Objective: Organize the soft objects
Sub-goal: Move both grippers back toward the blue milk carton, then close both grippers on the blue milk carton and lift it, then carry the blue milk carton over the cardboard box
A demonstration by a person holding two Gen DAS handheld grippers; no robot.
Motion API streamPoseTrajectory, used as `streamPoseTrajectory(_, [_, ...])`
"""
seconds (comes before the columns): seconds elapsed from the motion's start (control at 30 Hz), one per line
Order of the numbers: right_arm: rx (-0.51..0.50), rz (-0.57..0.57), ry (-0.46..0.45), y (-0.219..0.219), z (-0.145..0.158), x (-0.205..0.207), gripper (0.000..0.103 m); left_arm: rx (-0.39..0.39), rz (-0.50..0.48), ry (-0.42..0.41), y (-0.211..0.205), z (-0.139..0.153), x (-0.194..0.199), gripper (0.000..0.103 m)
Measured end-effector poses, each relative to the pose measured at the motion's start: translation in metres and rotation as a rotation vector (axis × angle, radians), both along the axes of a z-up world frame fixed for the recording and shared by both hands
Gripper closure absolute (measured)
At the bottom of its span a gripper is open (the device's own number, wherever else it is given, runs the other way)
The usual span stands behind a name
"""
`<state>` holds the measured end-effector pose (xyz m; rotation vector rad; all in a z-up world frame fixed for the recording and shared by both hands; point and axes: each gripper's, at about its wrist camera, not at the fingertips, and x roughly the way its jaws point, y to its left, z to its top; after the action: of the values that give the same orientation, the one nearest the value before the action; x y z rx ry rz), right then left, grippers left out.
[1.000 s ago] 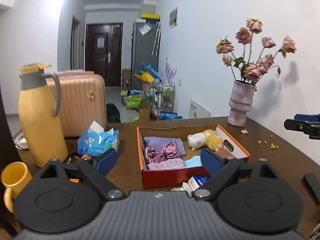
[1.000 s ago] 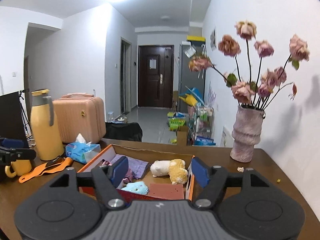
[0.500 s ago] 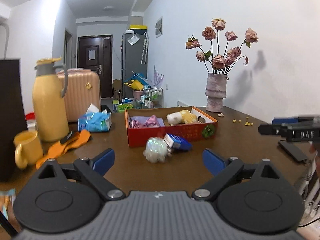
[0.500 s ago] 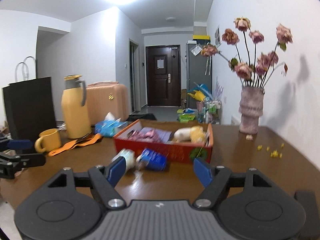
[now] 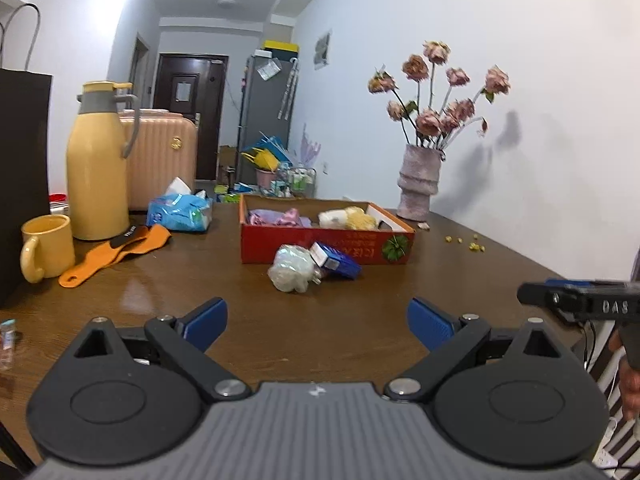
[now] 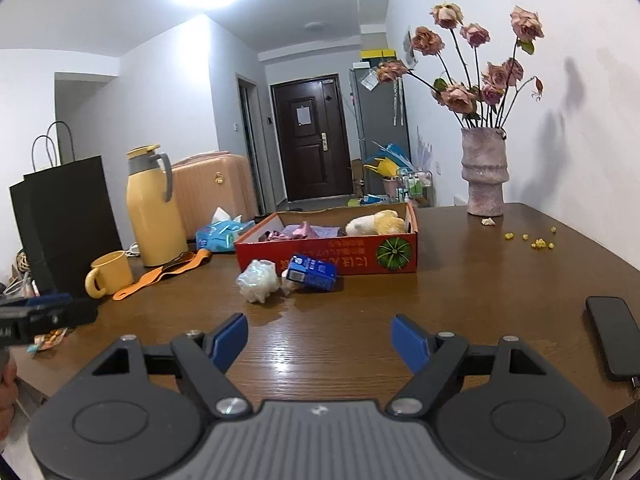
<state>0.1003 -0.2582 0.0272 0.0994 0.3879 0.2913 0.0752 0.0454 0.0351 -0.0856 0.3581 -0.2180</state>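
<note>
Where both grippers gape: one red box (image 5: 326, 246), two loose packets outside.

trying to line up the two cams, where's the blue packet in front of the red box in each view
Left wrist: blue packet sits just right of centre, leaning against the white puff.
Right wrist: blue packet sits at centre, right of the white puff.
Shared landmark: the red box directly behind it.

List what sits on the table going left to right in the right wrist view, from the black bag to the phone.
Black paper bag → yellow mug → yellow thermos jug → blue tissue pack → red cardboard box → pink vase of dried roses → black phone.
</note>
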Motion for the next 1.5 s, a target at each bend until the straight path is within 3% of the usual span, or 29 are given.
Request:
streamPoseTrajectory(0.23, [0.026,-0.033,0.044,-0.009,-0.015,0.037,0.025,-0.035,-0.031,0.054,-0.012,-0.016,0.046,0.005])
streamPoseTrajectory(0.3, [0.033,-0.031,0.069,-0.009,-0.021,0.059,0.025,-0.048,-0.012,0.068,-0.024,-0.020,0.071,0.015])
streamPoseTrajectory(0.37, [0.055,-0.029,0.101,-0.009,-0.025,0.086,0.026,-0.057,-0.008,0.104,-0.039,-0.023,0.104,0.034])
streamPoseTrajectory(0.53, [0.134,-0.008,0.164,-0.009,-0.036,0.159,0.041,-0.079,-0.022,0.154,-0.069,-0.027,0.189,0.056])
streamPoseTrajectory(0.67, [0.187,0.020,0.234,-0.001,-0.050,0.228,0.050,-0.049,0.021,0.182,-0.083,-0.032,0.256,0.064])
streamPoseTrajectory(0.8, [0.249,0.070,0.299,0.012,-0.064,0.291,0.055,-0.048,0.049,0.269,-0.080,-0.047,0.302,0.068])
streamPoseTrajectory(0.9, [0.299,0.098,0.349,0.020,-0.078,0.327,0.055,-0.077,0.034,0.352,-0.074,-0.061,0.321,0.075])
streamPoseTrajectory(1.03, [0.393,0.136,0.426,0.026,-0.097,0.356,0.073,-0.105,0.024,0.351,-0.070,-0.062,0.323,0.079])
streamPoseTrajectory(1.2, [0.402,0.137,0.410,0.019,-0.087,0.334,0.082,-0.170,-0.008,0.389,-0.067,-0.049,0.302,0.081])
streamPoseTrajectory(1.27, [0.400,0.136,0.393,0.008,-0.078,0.305,0.082,-0.187,-0.042,0.375,-0.070,-0.046,0.277,0.081])
streamPoseTrajectory(1.5, [0.348,0.107,0.430,-0.011,-0.080,0.190,0.085,-0.257,-0.107,0.474,-0.076,-0.063,0.181,0.081])
